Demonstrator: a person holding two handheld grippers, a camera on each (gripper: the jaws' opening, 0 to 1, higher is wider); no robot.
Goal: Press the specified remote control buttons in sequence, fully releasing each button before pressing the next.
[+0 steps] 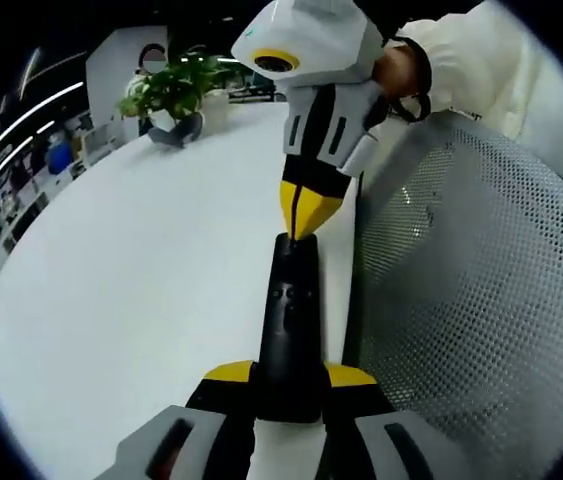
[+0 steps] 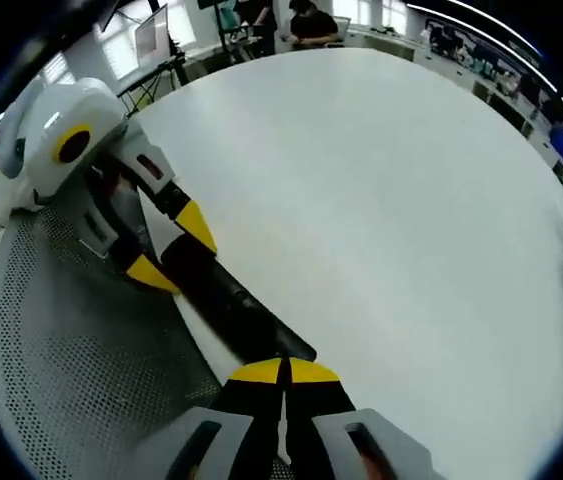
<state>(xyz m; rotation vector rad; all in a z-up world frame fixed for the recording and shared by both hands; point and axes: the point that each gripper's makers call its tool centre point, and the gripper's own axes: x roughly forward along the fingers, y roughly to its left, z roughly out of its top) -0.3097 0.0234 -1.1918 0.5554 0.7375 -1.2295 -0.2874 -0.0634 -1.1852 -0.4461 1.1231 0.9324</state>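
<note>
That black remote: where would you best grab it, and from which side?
By its near end, across the narrow width, coming in lengthwise. The black remote is long and slim, and the left tool clamps it so, leaving the buttons free for the shut right tool.

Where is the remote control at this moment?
In the left gripper view, the remote control sits clamped in the left claw, at the white table's edge; the right claw's shut tips meet its far end.

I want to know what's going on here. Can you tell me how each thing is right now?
remote control: clamped at one end, sticking out over the table edge.
left gripper: shut on the remote control.
right gripper: jaws shut, tip at the remote's far end.
white table: bare where it shows.
potted plant: upright at the far side.
mesh chair back: beside the table.
</note>
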